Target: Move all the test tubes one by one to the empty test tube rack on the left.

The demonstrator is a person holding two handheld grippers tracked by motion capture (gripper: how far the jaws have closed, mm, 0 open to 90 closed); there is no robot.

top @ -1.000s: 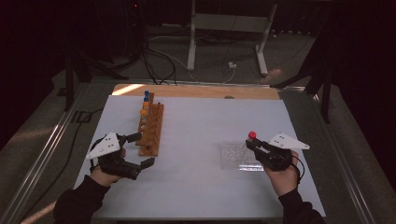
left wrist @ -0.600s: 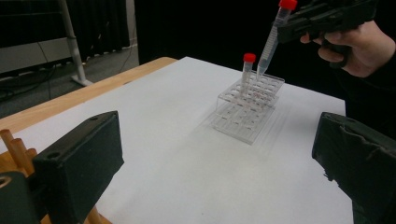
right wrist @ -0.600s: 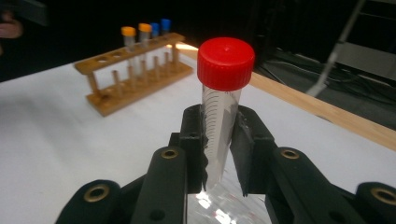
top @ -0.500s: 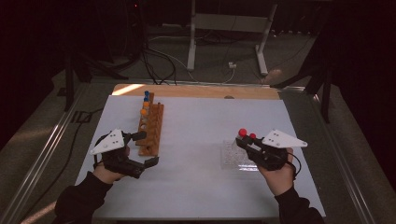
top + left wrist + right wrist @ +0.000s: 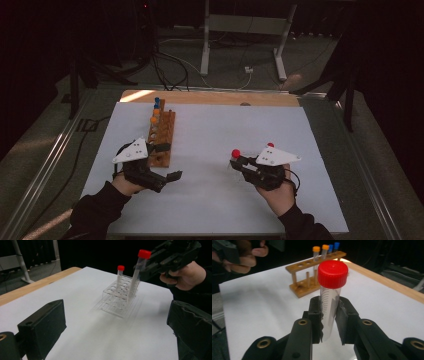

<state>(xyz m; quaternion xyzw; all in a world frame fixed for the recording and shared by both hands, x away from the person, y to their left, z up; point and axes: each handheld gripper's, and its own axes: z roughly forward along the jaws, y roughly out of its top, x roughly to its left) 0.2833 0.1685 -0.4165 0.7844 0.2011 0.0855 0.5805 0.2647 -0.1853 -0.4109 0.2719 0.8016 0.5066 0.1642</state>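
Seen from above, a person's two forearms reach in from the near edge of a white table [image 5: 210,200], each hand holding a black claw. The right claw [image 5: 235,162] is clamped on a clear test tube with a red cap [image 5: 329,302]; in the right gripper view the two jaws press on the tube's sides below the cap, and the tube stands nearly upright. In the left gripper view this tube leans above a clear plastic rack [image 5: 119,300], its lower end at the rack's top, and a second red-capped tube [image 5: 120,277] stands upright in the rack just beside it. The left claw [image 5: 169,161] has its jaws spread wide apart with nothing between them, and it hovers at the near end of a wooden rack [image 5: 161,137], which lies well apart from the right claw on the left half of the table. At the far end of the wooden rack stand orange-capped tubes [image 5: 320,252] and, behind them, blue-capped tubes [image 5: 334,247]. Beyond the white surface runs the table's bare wooden edge [image 5: 215,98], then a dim floor with cables [image 5: 170,65] and a metal stand [image 5: 240,30].
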